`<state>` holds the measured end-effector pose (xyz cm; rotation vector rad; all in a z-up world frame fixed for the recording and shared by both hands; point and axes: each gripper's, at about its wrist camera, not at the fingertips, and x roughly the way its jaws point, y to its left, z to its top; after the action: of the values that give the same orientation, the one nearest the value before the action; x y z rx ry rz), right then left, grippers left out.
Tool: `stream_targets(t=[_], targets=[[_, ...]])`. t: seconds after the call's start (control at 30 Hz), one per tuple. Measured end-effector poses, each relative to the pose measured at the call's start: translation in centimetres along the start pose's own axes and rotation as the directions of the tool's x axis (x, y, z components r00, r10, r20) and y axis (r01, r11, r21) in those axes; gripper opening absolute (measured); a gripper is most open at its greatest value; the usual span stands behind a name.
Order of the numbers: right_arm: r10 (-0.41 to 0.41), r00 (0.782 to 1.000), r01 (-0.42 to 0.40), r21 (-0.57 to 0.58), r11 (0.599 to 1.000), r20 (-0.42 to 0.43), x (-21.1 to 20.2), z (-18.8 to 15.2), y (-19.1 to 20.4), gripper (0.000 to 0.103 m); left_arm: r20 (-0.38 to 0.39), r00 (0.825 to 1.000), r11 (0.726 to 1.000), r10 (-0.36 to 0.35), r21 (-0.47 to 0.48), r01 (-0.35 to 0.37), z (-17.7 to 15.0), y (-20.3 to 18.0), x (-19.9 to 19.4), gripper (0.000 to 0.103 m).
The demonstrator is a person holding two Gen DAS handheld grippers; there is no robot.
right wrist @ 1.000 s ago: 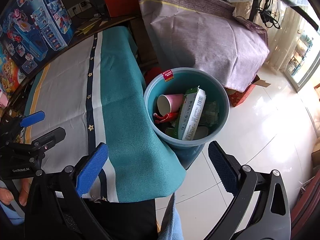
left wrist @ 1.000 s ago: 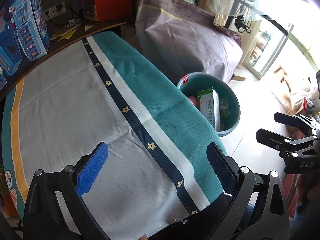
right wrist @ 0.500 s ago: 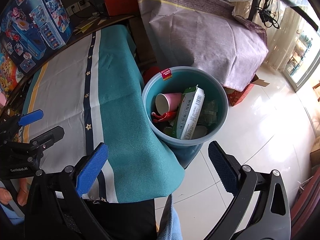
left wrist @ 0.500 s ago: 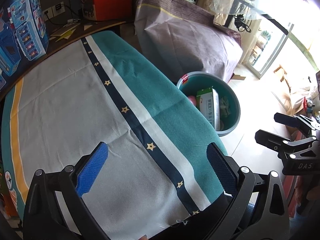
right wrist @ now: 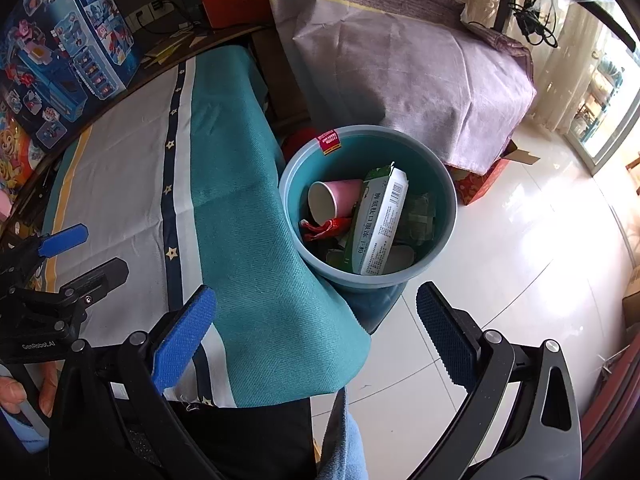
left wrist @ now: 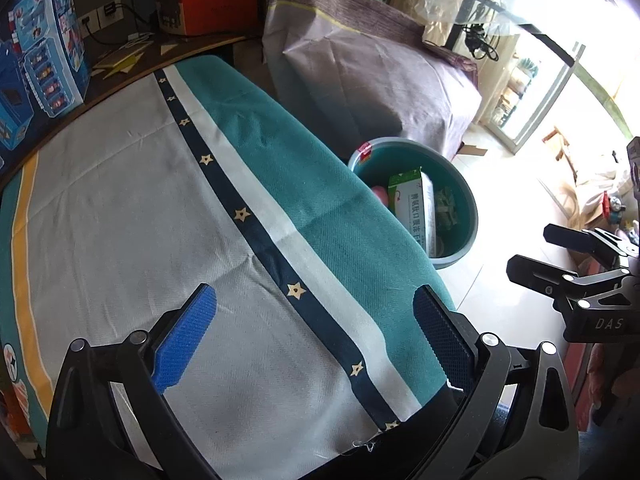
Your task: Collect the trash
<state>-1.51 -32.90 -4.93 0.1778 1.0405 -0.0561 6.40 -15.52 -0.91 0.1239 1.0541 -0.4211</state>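
A teal bin (right wrist: 446, 184) (left wrist: 468, 204) stands on the floor beside the table. Inside lie a green-and-white medicine box (right wrist: 380, 224) (left wrist: 414, 204), a pink paper cup (right wrist: 332, 196), a red wrapper (right wrist: 326, 228) and green crumpled packets (right wrist: 420, 216). My right gripper (right wrist: 316, 328) hangs open above the bin's near edge, with nothing between its fingers. Over the tablecloth (left wrist: 160, 220) my left gripper (left wrist: 312, 332) stands open and holds nothing. Each gripper shows in the other's view: the left gripper (right wrist: 84, 252) at far left, the right gripper (left wrist: 548, 252) at far right.
A blue toy box (right wrist: 68, 52) stands at the table's back left. A bulky shape under purple cloth (right wrist: 400, 68) sits behind the bin, with a red carton (right wrist: 480, 180) at its foot. White floor tiles (right wrist: 520, 280) stretch to the right. A person's hand (right wrist: 24, 392) grips the left handle.
The right wrist view has drifted slightly, so the bin sits a little further left and lower. The left gripper has barely moved. Both stay open.
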Motion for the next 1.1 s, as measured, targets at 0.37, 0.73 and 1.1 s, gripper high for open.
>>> stream_targets(t=[0.37, 0.73, 1.1], targets=[[-0.005, 1.0, 0.005, 0.008, 1.0, 0.002, 0.14, -0.01, -0.39, 0.096, 0.018, 1.0, 1.0, 0.02, 0.006, -0.02, -0.05, 0.01, -0.41, 0.099], [-0.015, 1.0, 0.015, 0.02, 1.0, 0.004, 0.24, -0.09, -0.75, 0.096, 0.018, 0.999, 0.999, 0.044, 0.004, -0.044, -0.07, 0.22, -0.33, 0.099], [-0.047, 0.999, 0.046, 0.013, 0.999, 0.022, 0.11, -0.11, -0.77, 0.096, 0.029, 0.997, 0.997, 0.07, 0.013, -0.071, -0.12, 0.19, -0.47, 0.099]])
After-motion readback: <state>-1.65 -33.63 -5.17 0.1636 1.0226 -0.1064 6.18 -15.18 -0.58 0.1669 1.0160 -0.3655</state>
